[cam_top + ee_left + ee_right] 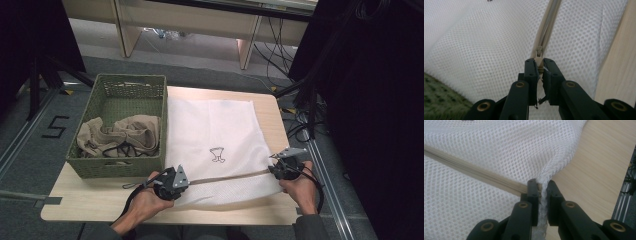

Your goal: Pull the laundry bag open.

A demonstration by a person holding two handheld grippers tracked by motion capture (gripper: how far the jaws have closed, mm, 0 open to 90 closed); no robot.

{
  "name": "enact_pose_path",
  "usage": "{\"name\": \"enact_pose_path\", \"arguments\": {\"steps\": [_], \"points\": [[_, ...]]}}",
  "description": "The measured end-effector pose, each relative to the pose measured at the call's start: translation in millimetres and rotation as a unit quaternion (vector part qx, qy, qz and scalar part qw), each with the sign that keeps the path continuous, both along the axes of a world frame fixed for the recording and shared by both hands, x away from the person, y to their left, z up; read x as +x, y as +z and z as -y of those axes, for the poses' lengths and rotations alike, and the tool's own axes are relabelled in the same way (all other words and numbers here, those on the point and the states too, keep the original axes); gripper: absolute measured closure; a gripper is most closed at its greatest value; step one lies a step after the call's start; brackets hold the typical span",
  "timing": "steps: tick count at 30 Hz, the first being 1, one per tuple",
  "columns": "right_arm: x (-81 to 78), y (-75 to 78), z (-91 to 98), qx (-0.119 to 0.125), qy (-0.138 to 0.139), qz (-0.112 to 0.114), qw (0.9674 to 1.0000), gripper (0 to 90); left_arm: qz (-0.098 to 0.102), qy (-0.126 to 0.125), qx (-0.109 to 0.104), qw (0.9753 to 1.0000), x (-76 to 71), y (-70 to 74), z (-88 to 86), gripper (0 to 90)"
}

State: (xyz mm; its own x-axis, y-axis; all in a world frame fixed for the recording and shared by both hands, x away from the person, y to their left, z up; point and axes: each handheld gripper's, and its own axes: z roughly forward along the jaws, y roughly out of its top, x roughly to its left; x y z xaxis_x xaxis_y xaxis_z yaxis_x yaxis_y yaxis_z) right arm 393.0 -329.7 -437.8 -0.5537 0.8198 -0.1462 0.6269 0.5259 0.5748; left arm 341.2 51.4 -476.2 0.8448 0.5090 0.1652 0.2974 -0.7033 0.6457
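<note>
From the high view, I hold my left gripper (176, 181) at the near left end of the zip (230, 176) that runs across the white mesh bag (210, 130), and my right gripper (283, 167) at the zip's other end, on the bag's right edge. The bag lies flat on the table (100, 197), spread away from both grippers. A green basket (122, 87) with beige cloth (120, 135) in it sits just beyond my left gripper, touching the bag's left side.

In the left gripper view, my jaws are clamped on the zip pull (539, 60), pinched right at my fingertips. The zip runs straight ahead of me, with mesh on both sides and the basket's edge at my lower left.

In the right gripper view, my jaws are squeezed together on a bunched fold of mesh at the zip's end. The zip runs off to my left, and bare table lies to my right.
</note>
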Motion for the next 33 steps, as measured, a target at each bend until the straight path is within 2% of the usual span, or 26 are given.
{"name": "enact_pose_path", "arguments": {"steps": [6, 8, 10, 13, 14, 16, 17, 21, 23, 25, 27, 30, 32, 33], "points": [[0.2, -0.7, -3.5, 0.004, 0.002, -0.005, 1.0000, 84.4, -0.002, 0.009, 0.005, 0.9999, -1.1, 0.5, -10.3, 81.8], [0.0, -1.1, -4.0, -0.002, -0.001, -0.006, 1.0000, 84.4, -0.003, 0.007, 0.005, 1.0000, -1.3, -0.9, -10.5, 81.8], [0.1, -2.4, -4.0, 0.000, 0.002, -0.009, 1.0000, 84.4, -0.008, 0.008, 0.010, 0.9999, -1.0, -4.7, -10.8, 81.8], [1.0, -3.7, -4.0, -0.013, 0.001, -0.011, 0.9999, 84.4, -0.009, 0.009, 0.022, 0.9997, -2.1, -9.6, -12.9, 81.8], [1.0, -4.2, -3.3, -0.016, 0.000, -0.012, 0.9998, 84.4, -0.009, 0.006, 0.036, 0.9993, -1.8, -10.4, -15.8, 81.8], [1.2, -4.4, -1.4, -0.007, -0.004, -0.014, 0.9999, 84.4, -0.014, 0.017, 0.037, 0.9991, -3.4, -11.7, -27.1, 81.8], [1.2, -3.9, -0.7, -0.007, -0.002, -0.014, 0.9999, 84.4, -0.014, 0.017, 0.037, 0.9991, -3.4, -11.7, -27.1, 81.8], [0.7, -4.0, -2.5, -0.011, -0.001, -0.015, 0.9998, 84.4, -0.012, 0.036, 0.053, 0.9979, -3.5, -9.3, -48.5, 81.7], [2.0, -5.1, -2.8, -0.014, -0.002, -0.016, 0.9998, 84.4, -0.013, 0.048, 0.051, 0.9974, -3.6, -11.2, -57.2, 81.8], [1.6, -6.2, -2.7, -0.011, -0.001, -0.017, 0.9998, 84.4, -0.015, 0.049, 0.051, 0.9974, -4.3, -12.5, -59.0, 81.8], [2.1, -4.8, -2.9, -0.016, 0.003, -0.015, 0.9998, 84.4, -0.014, 0.042, 0.063, 0.9971, -4.1, -11.5, -56.2, 81.7], [1.6, -7.2, -3.0, -0.016, 0.001, -0.019, 0.9997, 84.4, -0.017, 0.043, 0.059, 0.9971, -3.4, -11.8, -56.4, 81.1], [1.9, -6.7, -2.1, -0.011, 0.003, -0.019, 0.9998, 84.3, -0.012, 0.048, 0.041, 0.9979, -3.6, -8.3, -55.6, 79.2], [2.5, -6.7, -1.9, -0.011, 0.004, -0.017, 0.9998, 84.3, -0.004, 0.045, 0.030, 0.9985, -4.4, -5.4, -53.7, 74.9]]}}
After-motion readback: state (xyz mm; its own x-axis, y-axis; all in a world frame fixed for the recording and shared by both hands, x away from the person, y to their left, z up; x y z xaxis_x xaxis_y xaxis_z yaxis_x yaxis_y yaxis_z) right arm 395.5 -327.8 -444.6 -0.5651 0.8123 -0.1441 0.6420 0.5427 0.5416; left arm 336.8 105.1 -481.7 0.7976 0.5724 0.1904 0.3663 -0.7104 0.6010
